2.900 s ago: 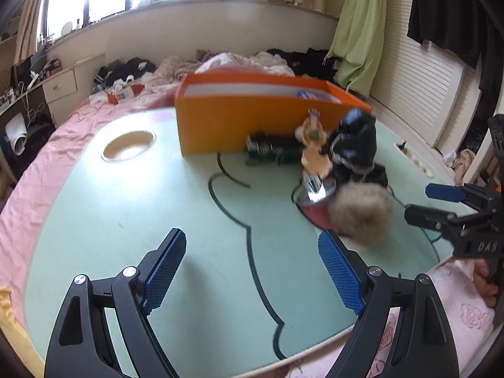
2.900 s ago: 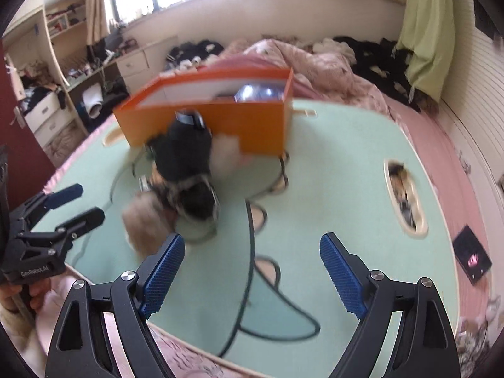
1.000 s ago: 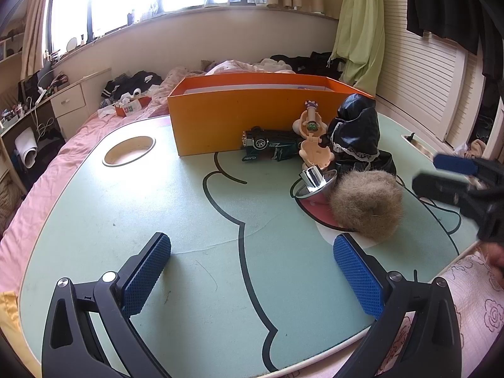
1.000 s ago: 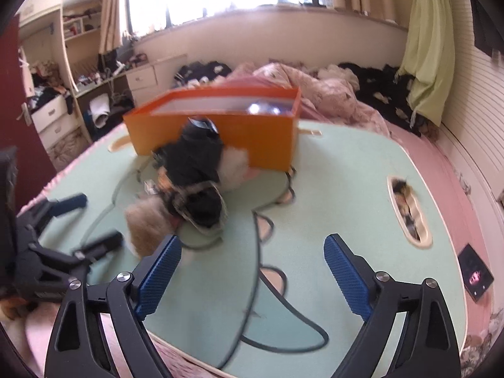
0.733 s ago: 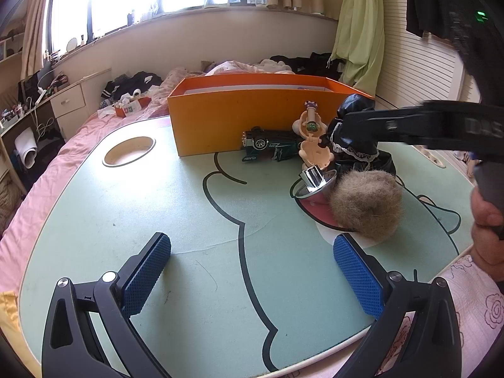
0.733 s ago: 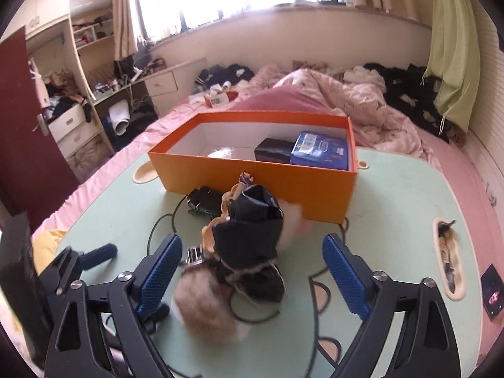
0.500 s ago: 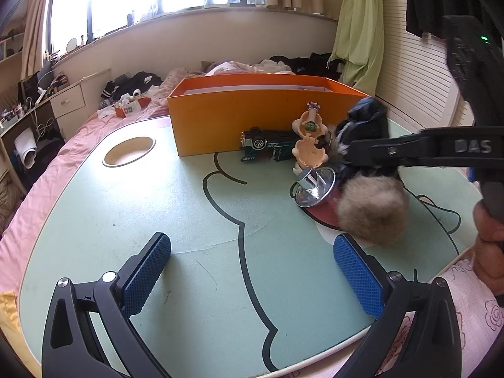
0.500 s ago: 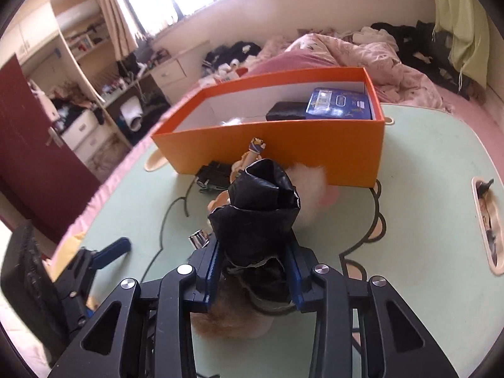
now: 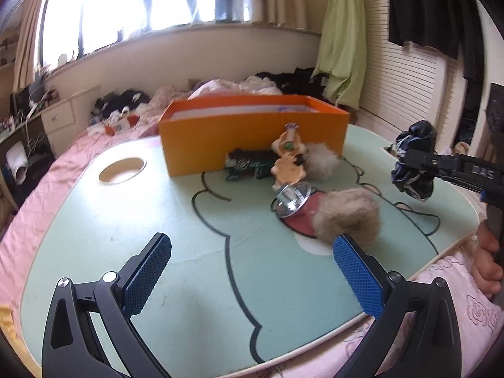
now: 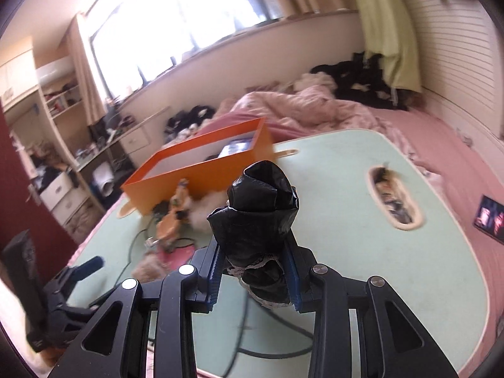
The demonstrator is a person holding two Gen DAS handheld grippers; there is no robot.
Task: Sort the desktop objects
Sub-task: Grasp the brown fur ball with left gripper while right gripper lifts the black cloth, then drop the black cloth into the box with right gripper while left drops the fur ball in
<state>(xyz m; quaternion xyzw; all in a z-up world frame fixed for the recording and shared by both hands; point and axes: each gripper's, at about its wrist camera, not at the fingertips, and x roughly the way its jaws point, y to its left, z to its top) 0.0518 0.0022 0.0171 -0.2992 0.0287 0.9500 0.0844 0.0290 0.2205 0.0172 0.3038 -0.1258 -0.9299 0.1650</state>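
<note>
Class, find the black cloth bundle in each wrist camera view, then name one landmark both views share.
Left wrist view: the black cloth bundle hangs at the far right, clamped in the right gripper, above the table.
Right wrist view: the bundle fills the lower centre, between the gripper's blue pads.
Shared landmark: the orange box.

The right hand-held gripper (image 10: 253, 278) is raised and clamped tight, while the left hand-held gripper (image 9: 252, 271) hangs wide apart.
</note>
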